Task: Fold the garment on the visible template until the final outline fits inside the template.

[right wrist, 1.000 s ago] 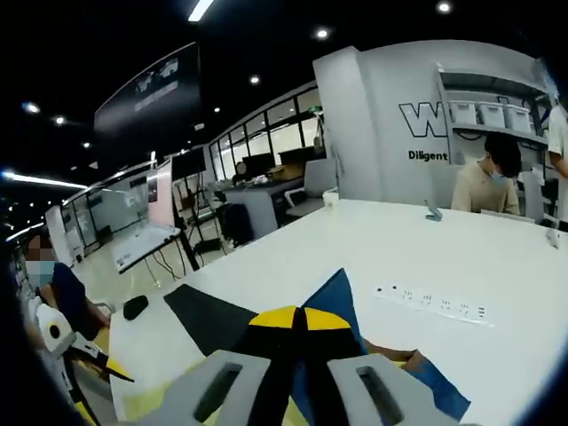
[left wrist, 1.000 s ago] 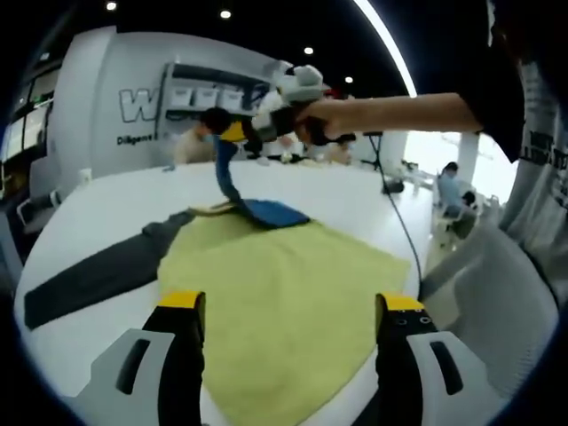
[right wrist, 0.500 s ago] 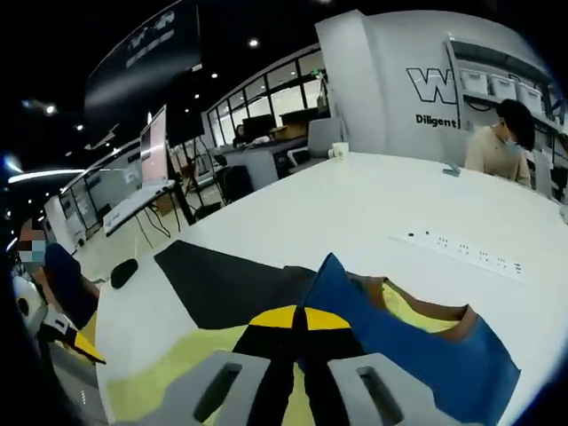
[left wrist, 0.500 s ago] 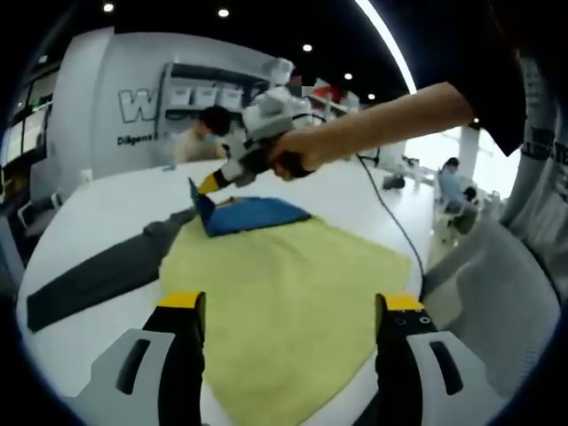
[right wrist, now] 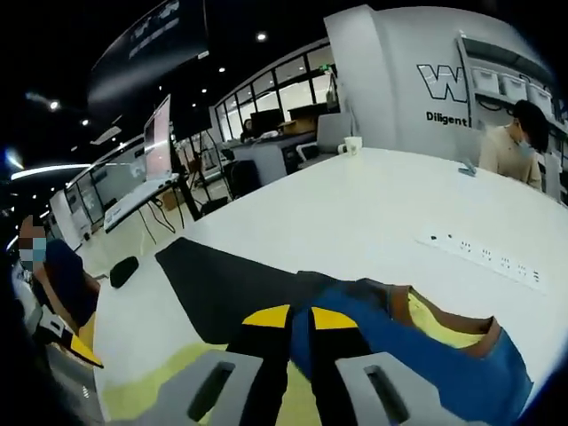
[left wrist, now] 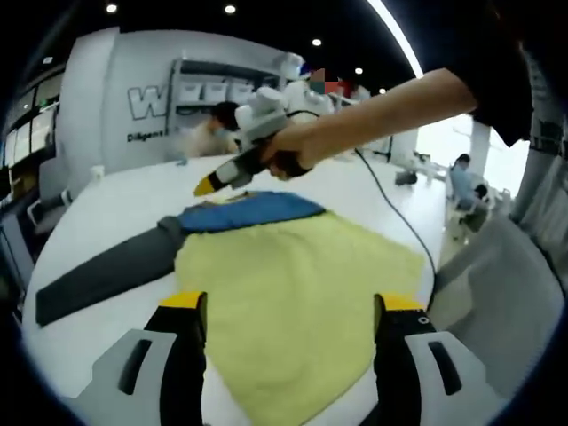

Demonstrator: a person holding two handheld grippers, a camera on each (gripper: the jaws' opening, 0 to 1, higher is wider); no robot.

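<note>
right gripper (left wrist: 206, 187) nearly closed, above blue collar band (left wrist: 244, 211) | yellow garment (left wrist: 297, 293) ahead of wide-open left gripper (left wrist: 288, 306) | long axis runs toward black template (left wrist: 102, 275)

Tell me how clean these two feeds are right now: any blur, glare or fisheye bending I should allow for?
Left gripper view: the yellow garment is sharp, the right gripper slightly motion-smeared, the window behind blown out, the table edge bowed. Right gripper view: the blue collar and white table are evenly lit, the room beyond dim, walls curved by the lens.
</note>
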